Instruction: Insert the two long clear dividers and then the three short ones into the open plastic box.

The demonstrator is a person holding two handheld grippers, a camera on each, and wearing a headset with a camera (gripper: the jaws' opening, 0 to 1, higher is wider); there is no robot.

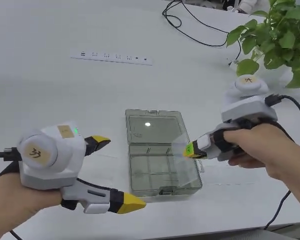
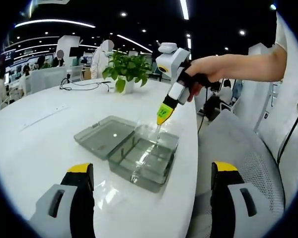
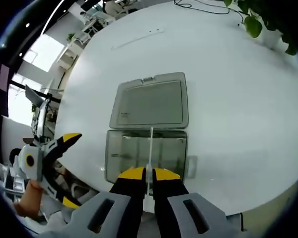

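Translucent grey plastic box [image 1: 162, 190] sits open on white surface [image 1: 65, 100], with its hinged lid [image 1: 155, 125] lying flat behind the tray. Faint clear partitions stand inside the tray (count hard to tell). The right gripper [image 1: 190, 150] is clamped on a thin clear plastic divider [image 3: 151, 144], held edge-on over the tray's middle. The left gripper [image 1: 119, 171] is left of the box, its jaws wide apart and holding nothing.

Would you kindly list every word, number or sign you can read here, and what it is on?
"33": round sticker on the left tool.
Blurred: top sticker and green tag on the right tool.
Too small: marks on the power strip.
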